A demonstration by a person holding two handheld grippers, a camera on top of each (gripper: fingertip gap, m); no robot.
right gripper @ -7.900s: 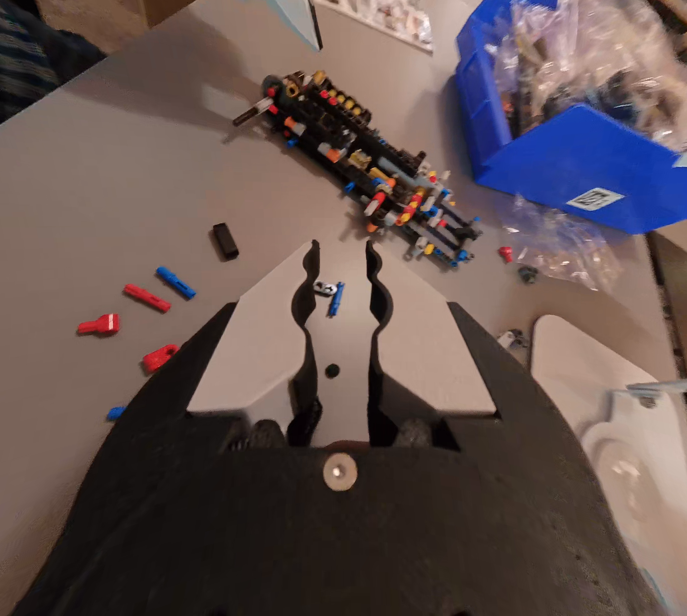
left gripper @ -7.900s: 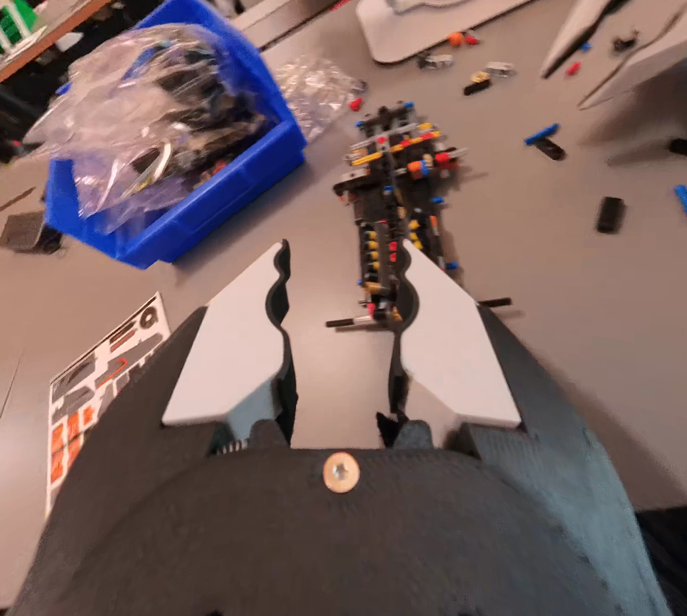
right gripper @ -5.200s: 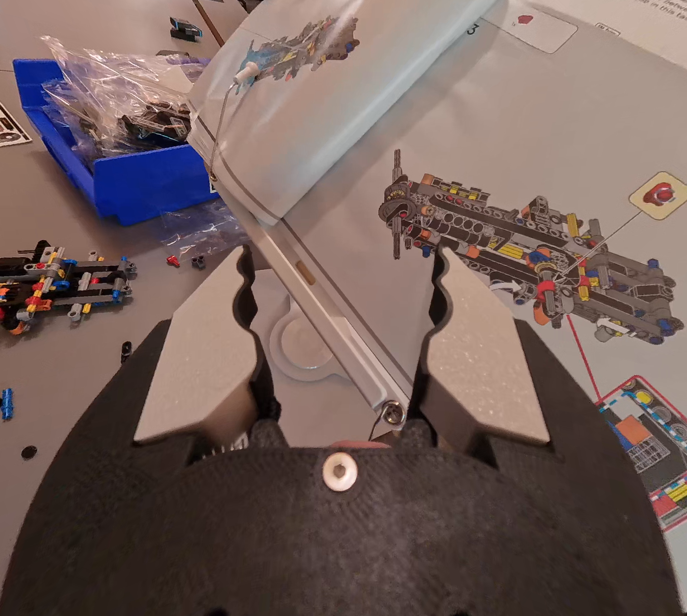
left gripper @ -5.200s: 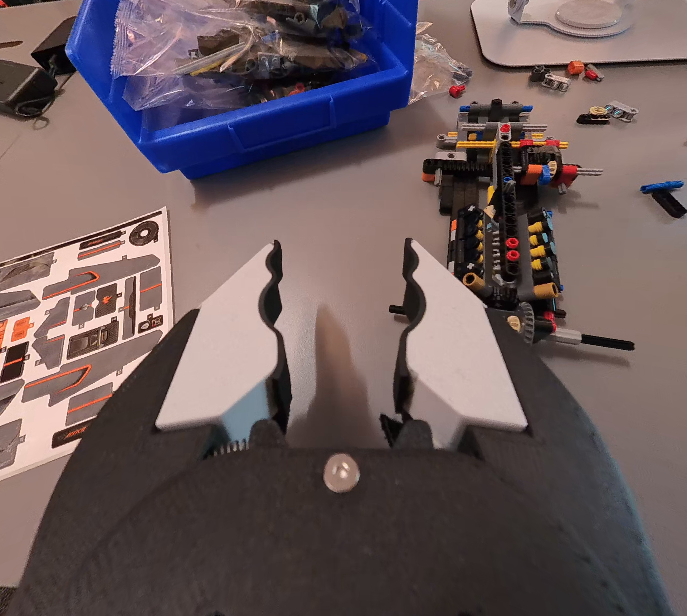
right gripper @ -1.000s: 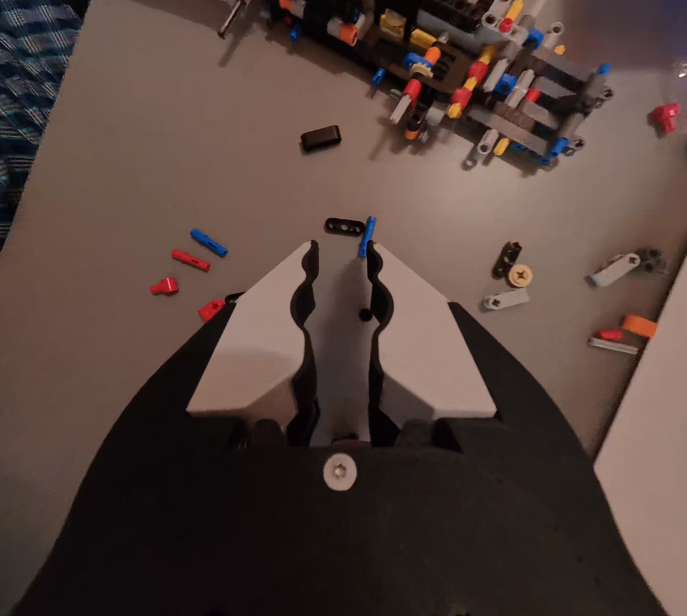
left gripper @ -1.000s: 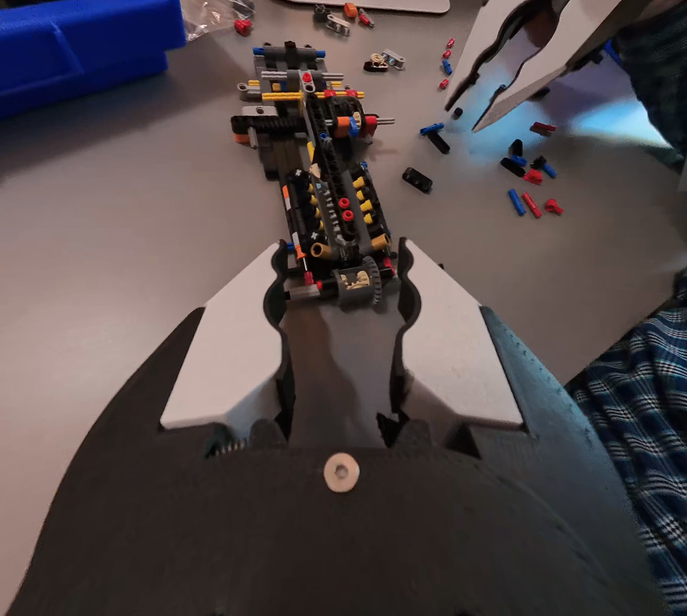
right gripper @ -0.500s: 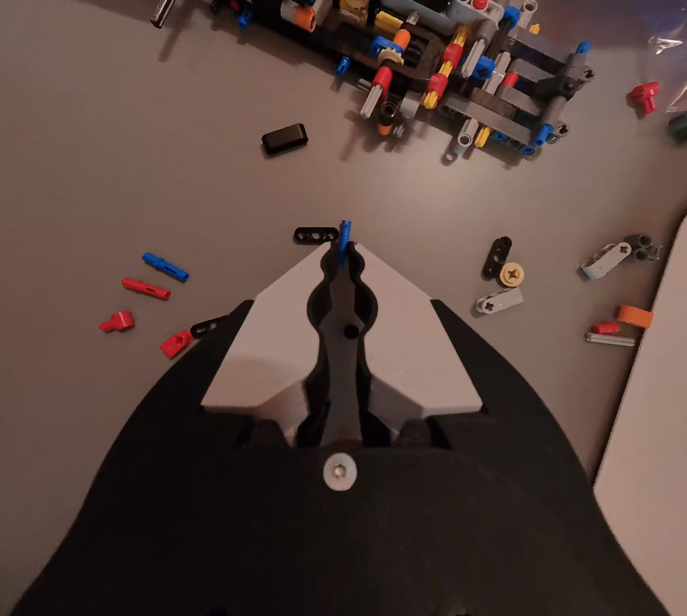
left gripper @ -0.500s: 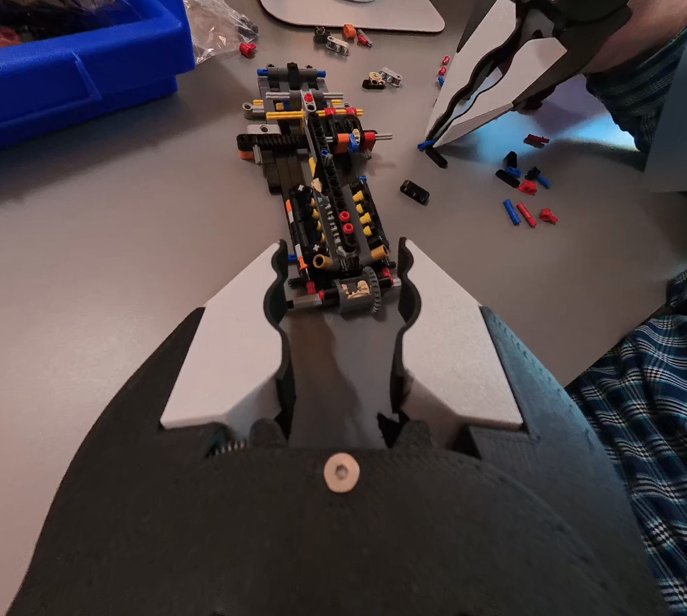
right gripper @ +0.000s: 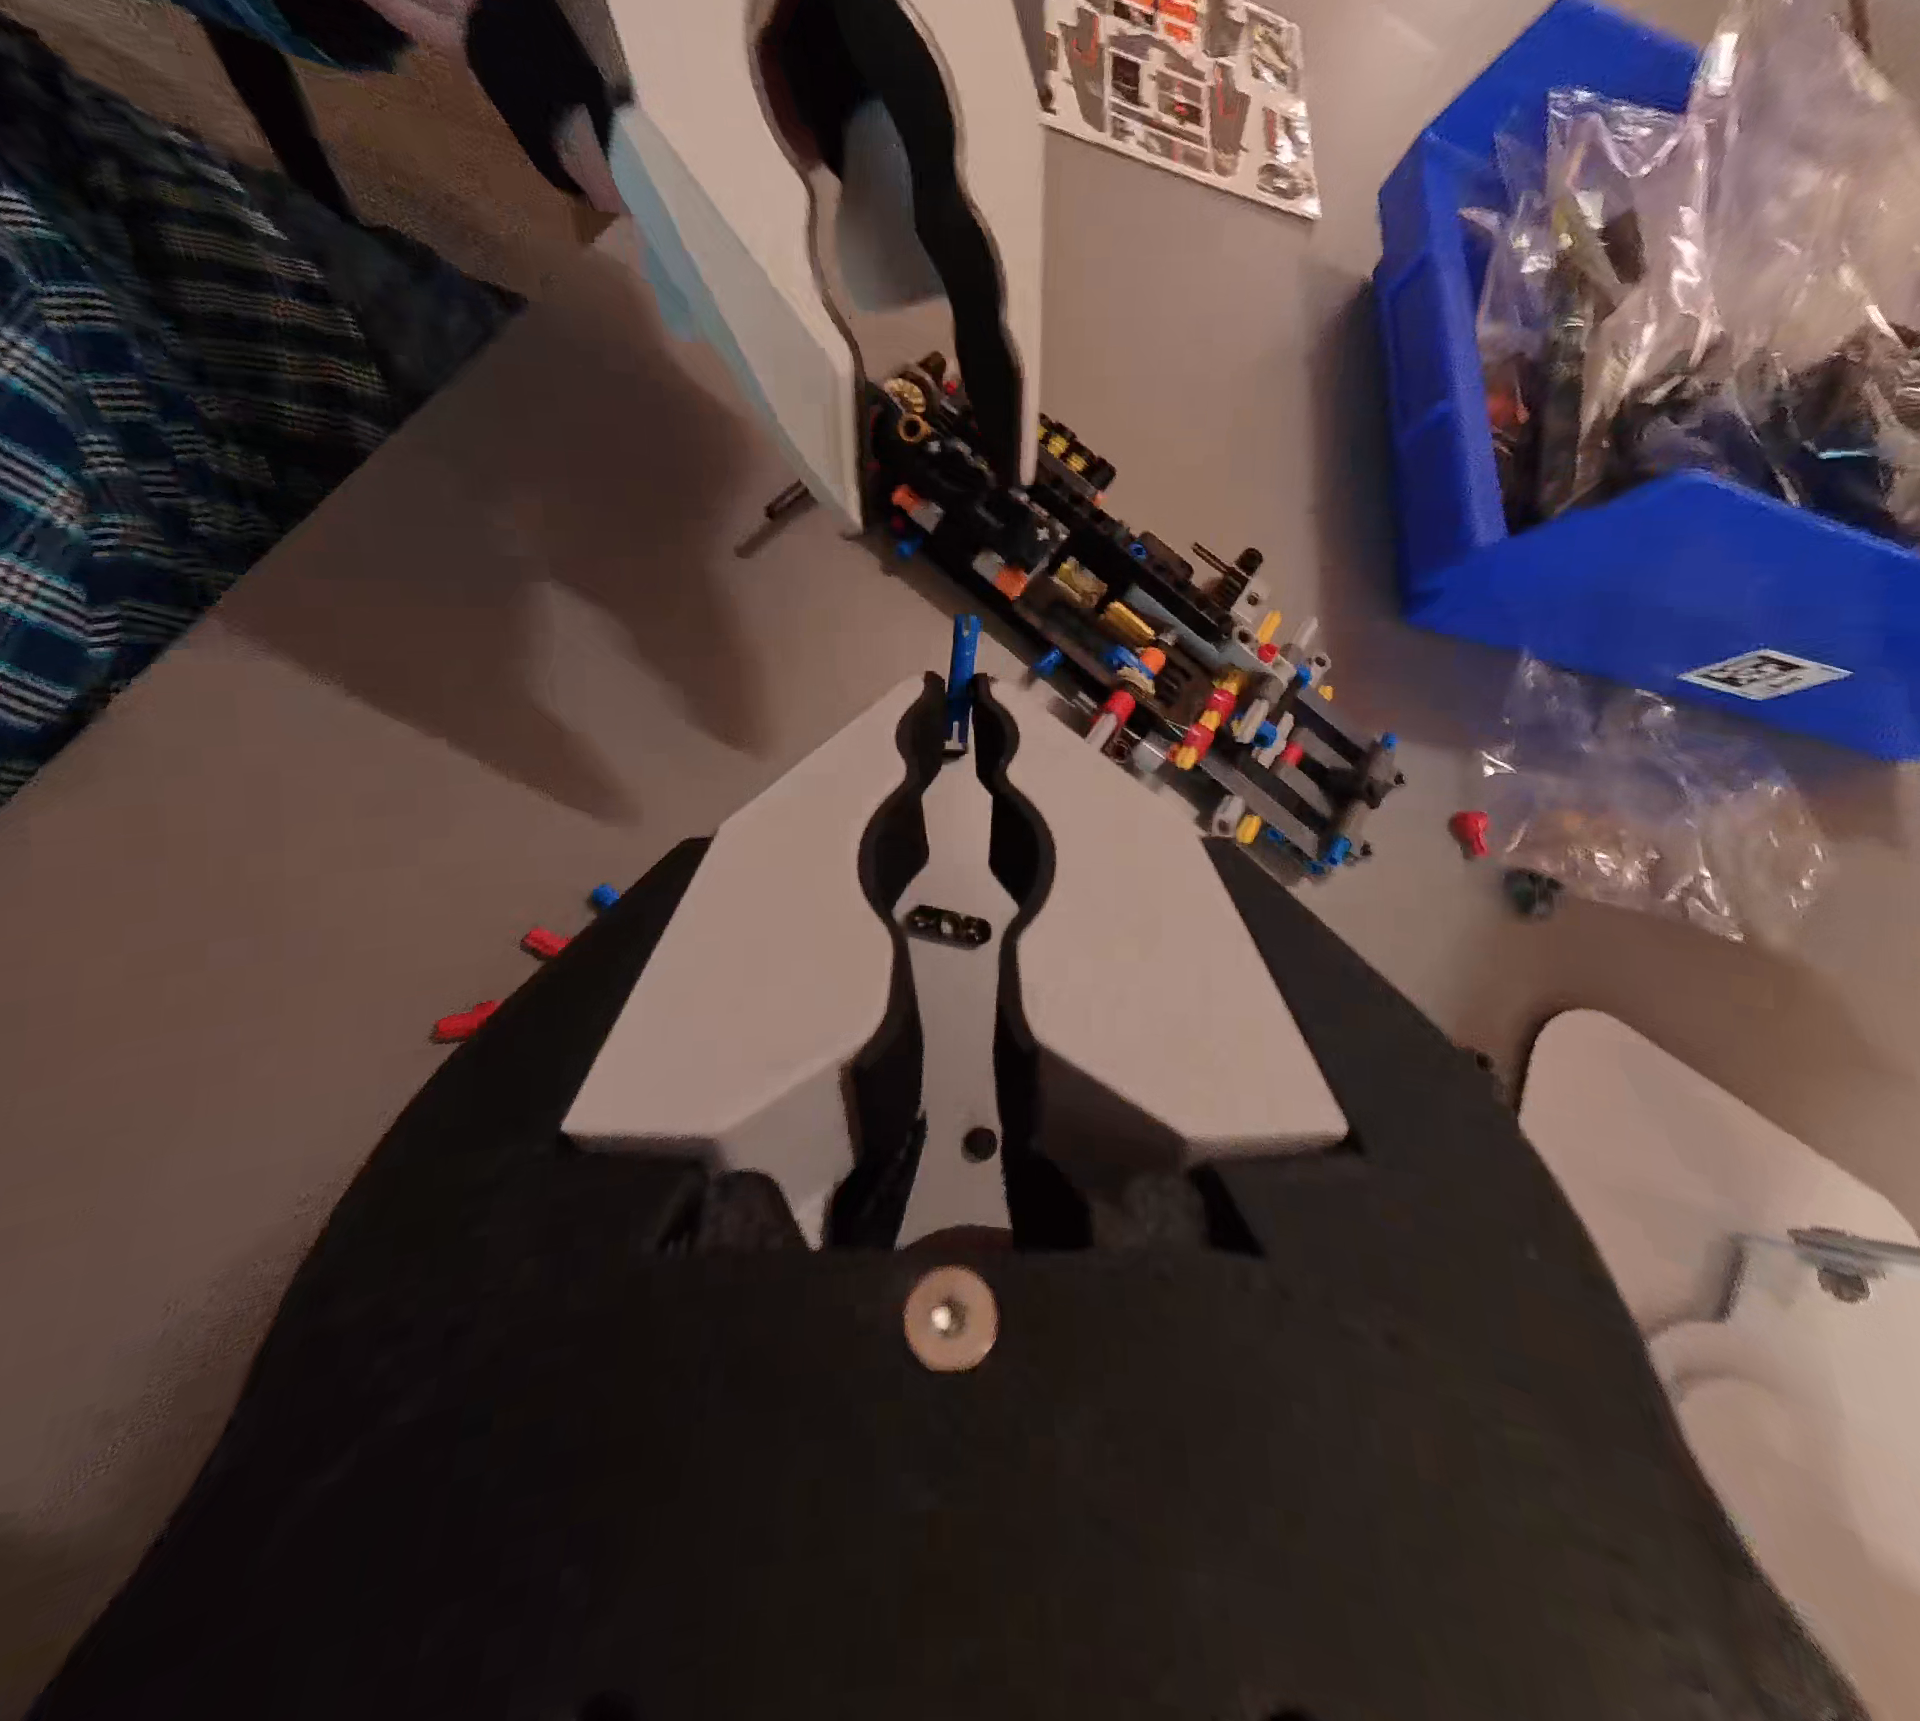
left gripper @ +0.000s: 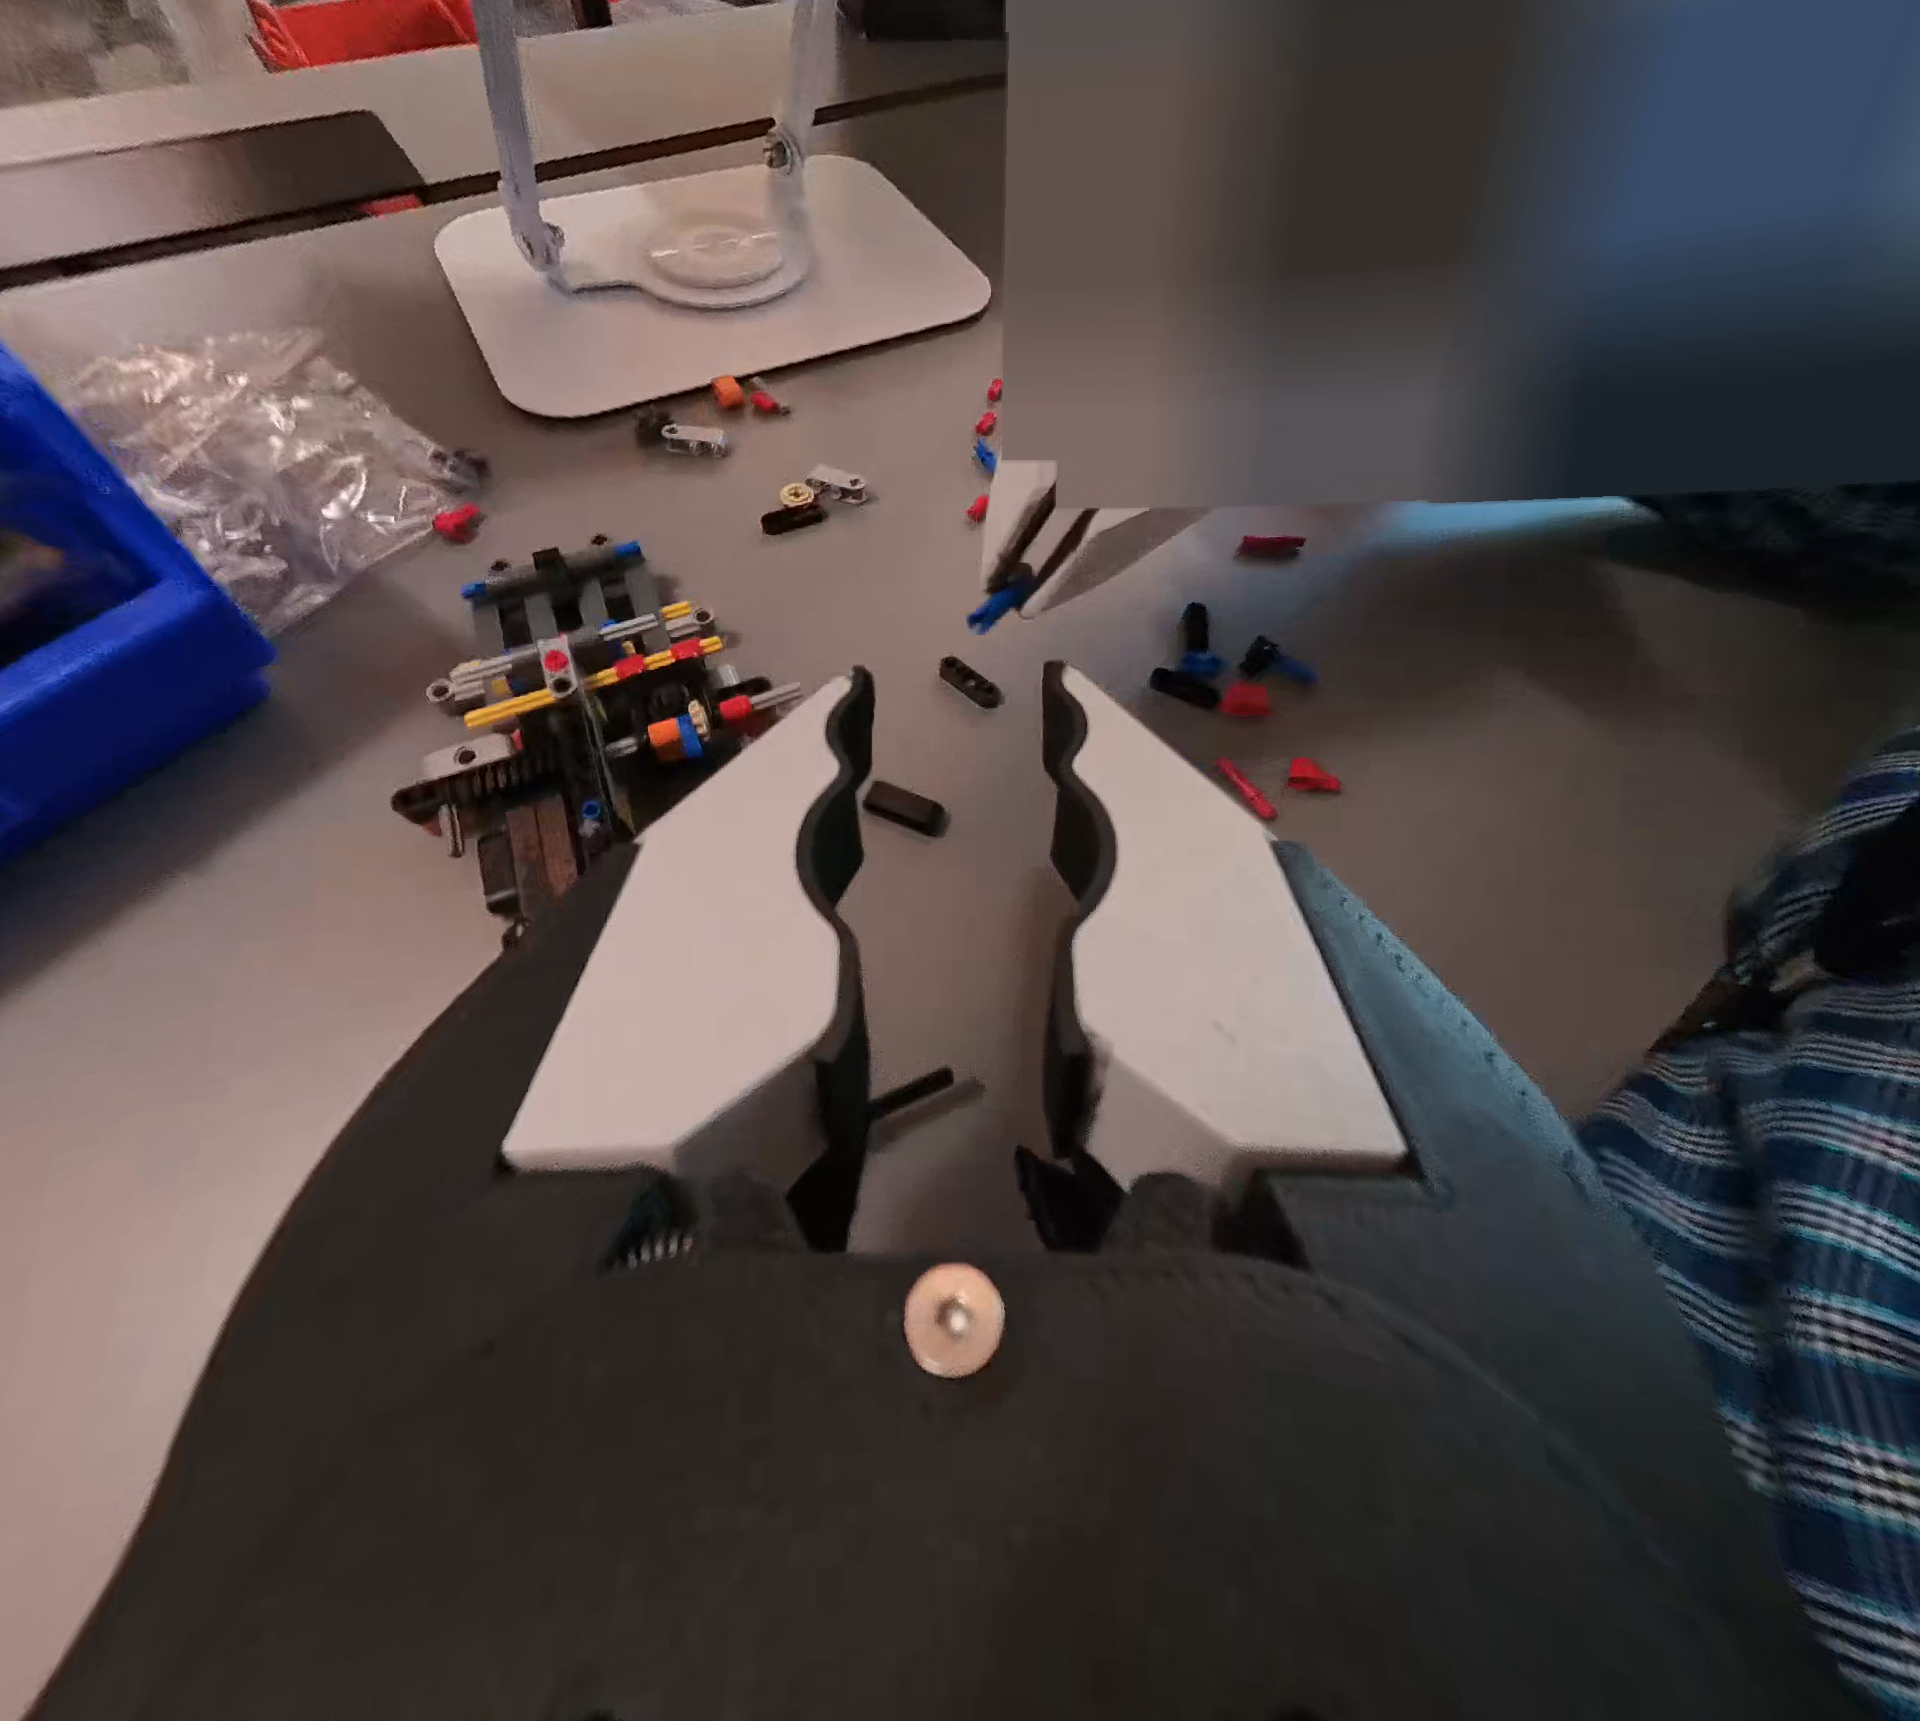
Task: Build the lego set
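Lego bags (right gripper: 1704,237) fill blue bin (right gripper: 1662,601); right gripper (right gripper: 954,695) pinches blue pin (right gripper: 961,663)

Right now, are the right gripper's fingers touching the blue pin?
Touching. Right wrist view: right gripper fingers pinch the blue pin, no gap either side.

The right claw (right gripper: 958,705), pale grey fingers on a black body, carries a blue pin (right gripper: 960,672). The left claw (left gripper: 954,692) has the same grey and black. The table (right gripper: 312,840) is plain grey. The chassis (right gripper: 1122,622) is mostly black with yellow, red, blue and orange bits. The bin (right gripper: 1621,570) is bright blue. The sleeve (left gripper: 1808,1152) is blue plaid with white stripes. The sticker sheet (right gripper: 1174,61) is white, printed grey and orange. Loose red pins (left gripper: 1247,788) dot the table.
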